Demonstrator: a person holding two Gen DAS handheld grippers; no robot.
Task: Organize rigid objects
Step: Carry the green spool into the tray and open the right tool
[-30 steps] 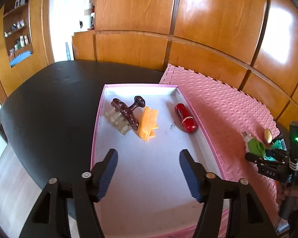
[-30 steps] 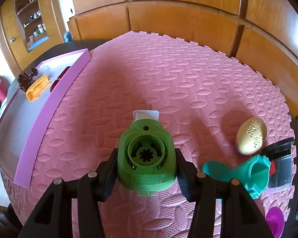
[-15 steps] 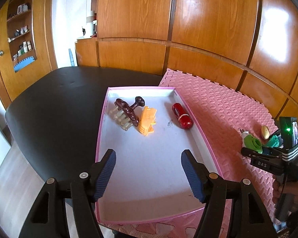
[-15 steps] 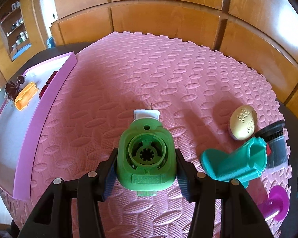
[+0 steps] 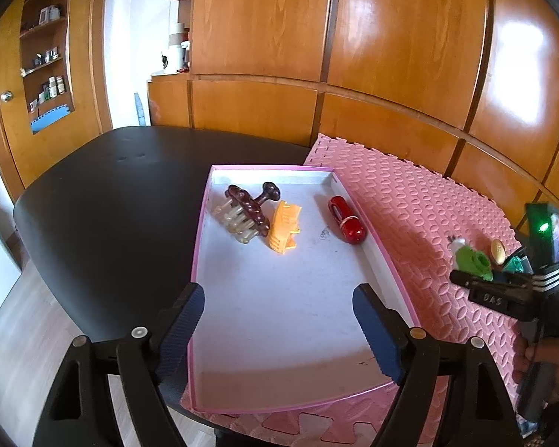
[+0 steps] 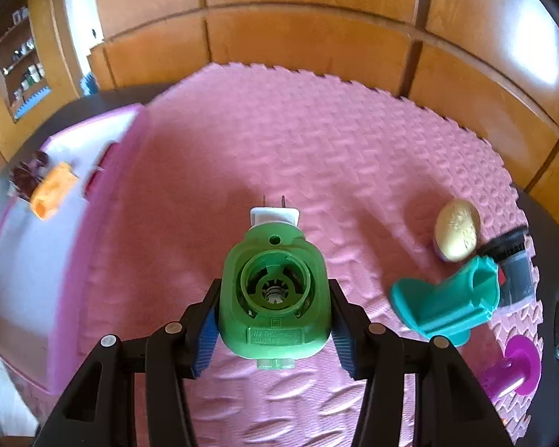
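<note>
Item, right gripper [image 6: 275, 320]: your blue pads [image 6: 207, 329] are clamped on the flanks of the green plug-in device [image 6: 275, 290], its round socket facing the camera and its white two-pin plug [image 6: 274, 216] pointing away; the side grip keeps the pins clear, and the shadow beneath suggests it hangs above the pink foam mat [image 6: 316, 156] rather than resting on it. Item, left gripper [image 5: 279, 329]: your fingers stand wide apart, holding nothing, poised over the near end of the pink-rimmed tray [image 5: 201, 231], probably waiting. Item, tray contents, grouped at the far end: a dark brown hair claw clip [image 5: 248, 210], an orange claw clip [image 5: 285, 227] touching it, a red capsule-shaped case [image 5: 346, 219] along the right wall; the near floor stays bare, likely room for the green device. Item, unsorted, on the mat to your right: a gold oval piece [image 6: 456, 229], a teal plastic holder [image 6: 443, 301], a black cylinder [image 6: 516, 260] touching the holder, a purple piece [image 6: 518, 367] at the edge.
</note>
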